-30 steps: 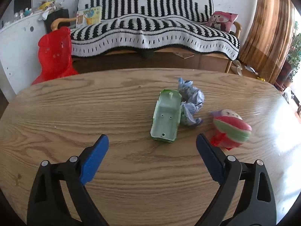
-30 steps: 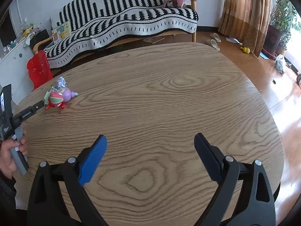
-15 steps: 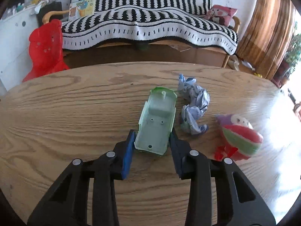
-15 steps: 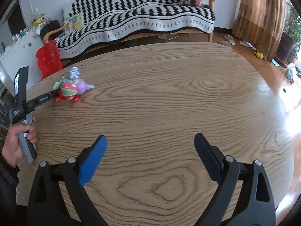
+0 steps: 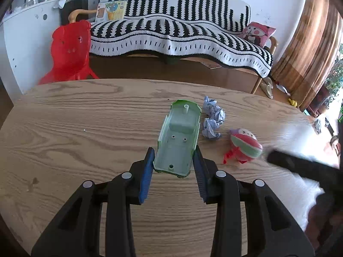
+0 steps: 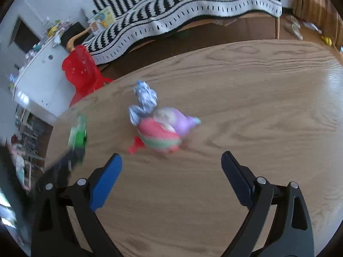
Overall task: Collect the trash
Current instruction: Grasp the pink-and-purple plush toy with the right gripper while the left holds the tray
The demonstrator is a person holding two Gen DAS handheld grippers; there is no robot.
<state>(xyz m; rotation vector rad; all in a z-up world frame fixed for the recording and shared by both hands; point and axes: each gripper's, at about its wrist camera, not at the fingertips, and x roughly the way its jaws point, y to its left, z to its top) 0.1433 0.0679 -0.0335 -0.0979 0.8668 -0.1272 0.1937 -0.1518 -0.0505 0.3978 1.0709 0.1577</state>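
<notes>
- Big round wooden table (image 5: 85,128) takes up most of both views, with all the small stuff sitting on it.
- Behind it there's a sofa with a black-and-white striped throw (image 5: 171,34), and a red plastic kid's chair (image 5: 70,51) beside the table's far edge.
- Left gripper (image 5: 173,158) has its blue pads pressed on both sides of the near end of the pale green plastic tray (image 5: 178,139), so the jaws are clamped on it. The tray lies open side up on the table.
- Right gripper (image 6: 171,167) has its jaws wide apart, nothing between them, pointed at the toy just ahead.
- Round plush toy (image 6: 163,132), pink, green and purple, is just right of the tray. The right wrist view is pretty blurry, so I can't make out details.
- Crumpled blue-white paper wad (image 5: 212,120) sits between tray and toy, right against the tray's side.
</notes>
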